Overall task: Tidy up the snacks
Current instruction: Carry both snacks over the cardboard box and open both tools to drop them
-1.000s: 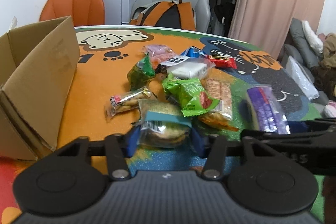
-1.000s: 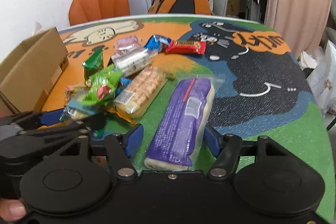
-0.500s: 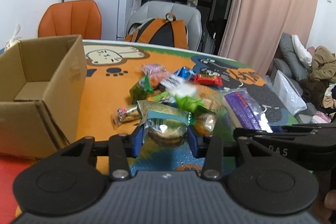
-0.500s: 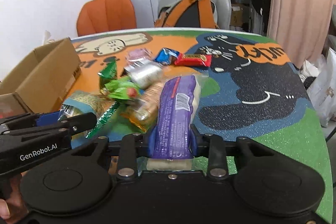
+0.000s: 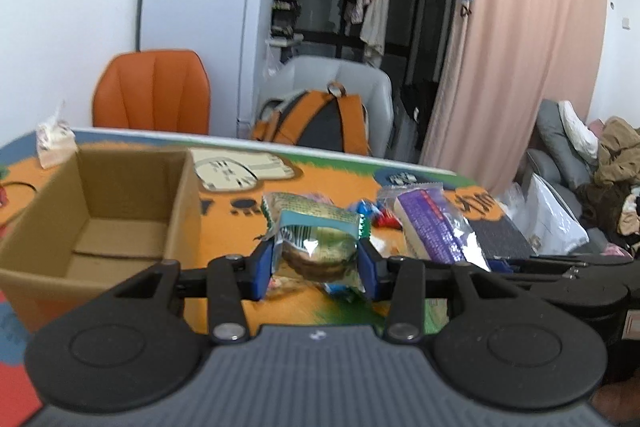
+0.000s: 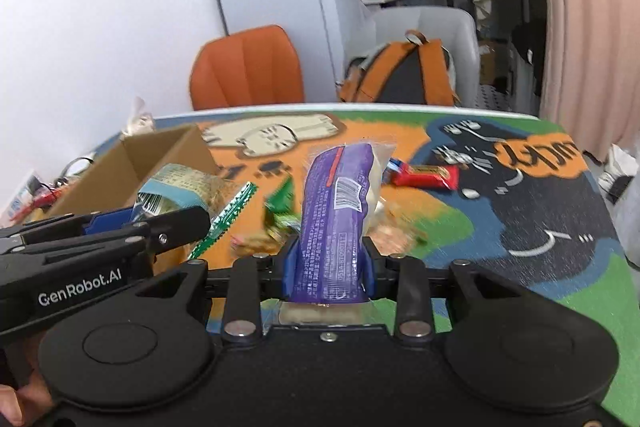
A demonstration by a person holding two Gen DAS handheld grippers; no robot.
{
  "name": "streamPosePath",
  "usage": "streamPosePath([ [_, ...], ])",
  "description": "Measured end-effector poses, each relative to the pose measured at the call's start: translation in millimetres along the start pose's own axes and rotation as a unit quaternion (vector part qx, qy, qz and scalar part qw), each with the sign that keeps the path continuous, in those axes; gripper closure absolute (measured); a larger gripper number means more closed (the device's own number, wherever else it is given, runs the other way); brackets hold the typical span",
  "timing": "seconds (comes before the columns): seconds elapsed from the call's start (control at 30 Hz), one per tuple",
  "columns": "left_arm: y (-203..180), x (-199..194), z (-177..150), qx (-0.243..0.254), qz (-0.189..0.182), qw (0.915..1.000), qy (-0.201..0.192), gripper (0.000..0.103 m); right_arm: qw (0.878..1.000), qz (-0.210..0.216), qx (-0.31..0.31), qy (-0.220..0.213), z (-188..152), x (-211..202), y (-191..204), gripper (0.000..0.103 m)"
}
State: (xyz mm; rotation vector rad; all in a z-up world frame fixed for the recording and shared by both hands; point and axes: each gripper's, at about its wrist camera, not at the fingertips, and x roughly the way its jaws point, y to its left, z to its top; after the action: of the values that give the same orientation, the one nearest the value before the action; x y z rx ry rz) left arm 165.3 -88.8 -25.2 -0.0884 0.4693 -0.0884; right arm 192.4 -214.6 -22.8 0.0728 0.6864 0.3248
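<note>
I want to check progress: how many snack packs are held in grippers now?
2. The left gripper is shut on the green cookie pack; the right gripper is shut on the purple pack. The cardboard box looks empty.

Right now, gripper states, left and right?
Left gripper: closed on the green cookie packet.
Right gripper: closed on the purple snack pack.

Both jaws have closed: the left gripper (image 5: 316, 267) lifted the teal cookie packet (image 5: 316, 239) between them, the right gripper (image 6: 326, 269) the purple snack pack (image 6: 338, 211).
</note>
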Motion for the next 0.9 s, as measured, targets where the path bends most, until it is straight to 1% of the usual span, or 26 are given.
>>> streamPosePath([
  [0.33,33.9,-15.5,17.7,-0.019,0.032,0.9990,-0.025,0.060,0.999,0.029,-0.019,-0.018,18.2,6.9,33.2,0.071],
  [0.43,45.8,-17.9,19.7,-0.019,0.048,0.9982,-0.031,0.060,0.999,0.037,-0.021,-0.020,21.9,11.4,41.2,0.071],
  [0.73,86.2,-19.3,27.8,-0.037,0.073,0.9963,-0.029,0.060,0.998,0.058,-0.027,-0.027,31.5,22.9,66.1,0.071],
  [0.9,112.0,-16.9,33.3,-0.043,0.082,0.9955,-0.019,0.060,0.997,0.068,-0.028,-0.032,38.9,27.6,79.6,0.071],
])
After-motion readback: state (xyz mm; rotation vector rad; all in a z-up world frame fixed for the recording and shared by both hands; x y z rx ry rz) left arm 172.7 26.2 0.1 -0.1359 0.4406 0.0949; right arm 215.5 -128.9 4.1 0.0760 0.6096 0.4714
